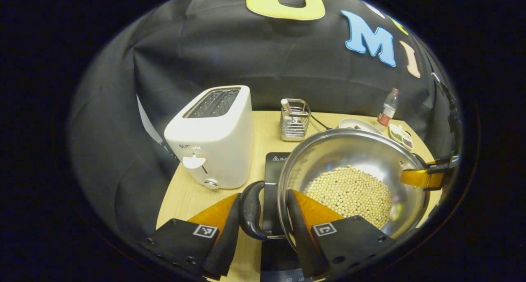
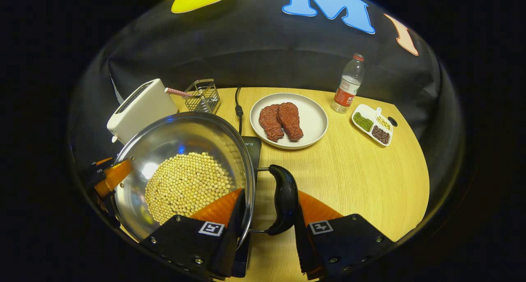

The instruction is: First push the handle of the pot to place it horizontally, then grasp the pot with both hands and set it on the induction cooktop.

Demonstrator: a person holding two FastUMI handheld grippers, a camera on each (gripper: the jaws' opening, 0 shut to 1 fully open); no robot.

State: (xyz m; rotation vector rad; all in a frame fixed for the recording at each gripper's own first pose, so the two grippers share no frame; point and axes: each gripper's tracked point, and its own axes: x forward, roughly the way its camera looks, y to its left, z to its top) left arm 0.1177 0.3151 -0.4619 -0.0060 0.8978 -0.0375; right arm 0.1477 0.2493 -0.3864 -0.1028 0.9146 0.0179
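Note:
A steel pot (image 1: 353,150) (image 2: 172,138) holding pale beans (image 1: 349,191) (image 2: 185,183) sits over the black induction cooktop (image 1: 273,167) (image 2: 252,148); whether it rests on it I cannot tell. My left gripper (image 1: 263,216) is shut on the pot's left black handle (image 1: 250,210), one finger outside the handle, the other inside the rim. My right gripper (image 2: 267,212) grips the opposite handle (image 2: 283,199) the same way. Across the pot, the left gripper view catches the right gripper (image 1: 427,175), and the right gripper view catches the left gripper (image 2: 107,175).
A white toaster (image 1: 213,138) (image 2: 139,107) stands close to the pot's left side, a wire basket (image 1: 295,119) (image 2: 201,95) behind it. Farther right on the wooden table (image 2: 361,179) are a plate (image 2: 312,121) with meat, a water bottle (image 2: 348,84), a divided dish (image 2: 373,123) and a cable (image 2: 238,105).

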